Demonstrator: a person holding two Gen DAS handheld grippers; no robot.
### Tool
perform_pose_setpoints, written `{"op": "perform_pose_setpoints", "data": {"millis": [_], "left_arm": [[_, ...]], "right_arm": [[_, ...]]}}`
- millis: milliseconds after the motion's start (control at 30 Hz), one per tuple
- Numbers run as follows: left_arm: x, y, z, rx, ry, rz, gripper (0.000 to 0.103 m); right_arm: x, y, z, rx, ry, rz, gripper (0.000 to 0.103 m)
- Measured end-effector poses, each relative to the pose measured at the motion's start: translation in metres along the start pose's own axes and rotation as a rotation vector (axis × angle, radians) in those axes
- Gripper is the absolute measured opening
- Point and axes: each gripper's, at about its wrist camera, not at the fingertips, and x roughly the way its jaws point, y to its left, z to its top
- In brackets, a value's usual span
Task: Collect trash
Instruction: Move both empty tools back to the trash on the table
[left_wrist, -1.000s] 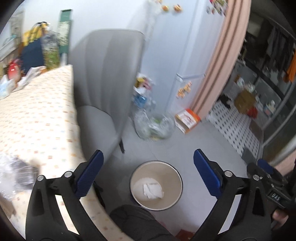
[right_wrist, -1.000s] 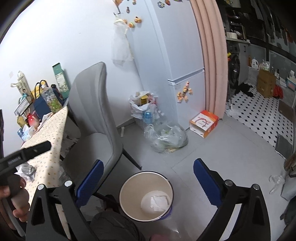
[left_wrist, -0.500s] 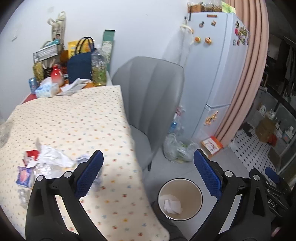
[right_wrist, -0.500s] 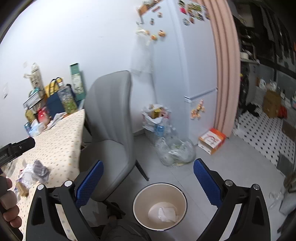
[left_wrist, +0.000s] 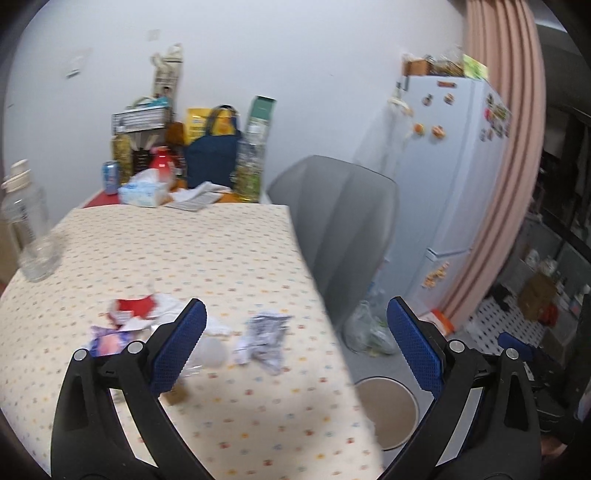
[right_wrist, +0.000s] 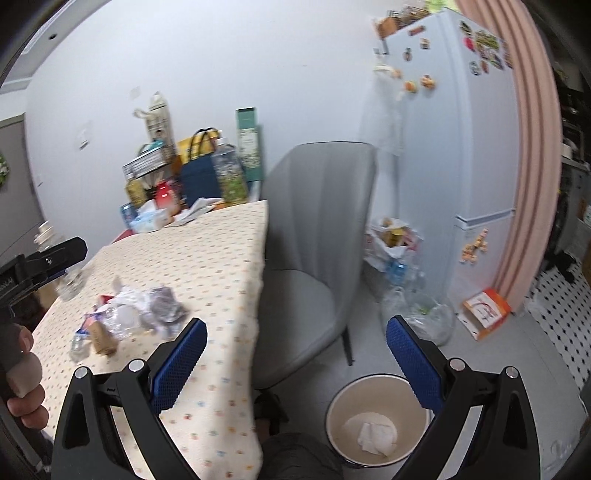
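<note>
A heap of trash lies on the dotted tablecloth: a crumpled grey wrapper (left_wrist: 264, 338), a red and white packet (left_wrist: 135, 308), a pink and blue wrapper (left_wrist: 107, 339) and clear plastic (left_wrist: 208, 350). The heap also shows in the right wrist view (right_wrist: 129, 317). My left gripper (left_wrist: 293, 345) is open and empty, just above the heap. My right gripper (right_wrist: 295, 363) is open and empty, over the table edge and the floor. A round beige bin (right_wrist: 376, 421) stands on the floor and holds white tissue (right_wrist: 375, 437). The bin's rim also shows in the left wrist view (left_wrist: 388, 410).
A grey chair (right_wrist: 314, 236) stands at the table's right side. A clear bottle (left_wrist: 27, 229) stands at the table's left. Bags, boxes and a can (left_wrist: 110, 177) crowd the far end. Full plastic bags (right_wrist: 417, 314) and an orange box (right_wrist: 485, 312) lie by the fridge (right_wrist: 450, 155).
Both grippers swung up and left, from over the bin to the table. The left one now faces the trash heap. Both stayed open and empty.
</note>
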Motion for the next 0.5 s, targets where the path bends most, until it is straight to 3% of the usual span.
{"op": "perform_pose_setpoints", "data": {"millis": [200, 500], "left_arm": [[-0.018, 0.039, -0.012, -0.058, -0.031, 0.050, 0.097], [-0.042, 0.089, -0.029, -0.132, -0.092, 0.131, 0.097]], "right_arm": [[0.009, 0.031, -0.002, -0.042, 0.004, 0.105, 0.095], [0.016, 0.064, -0.005, -0.107, -0.011, 0.146, 0.095]]}}
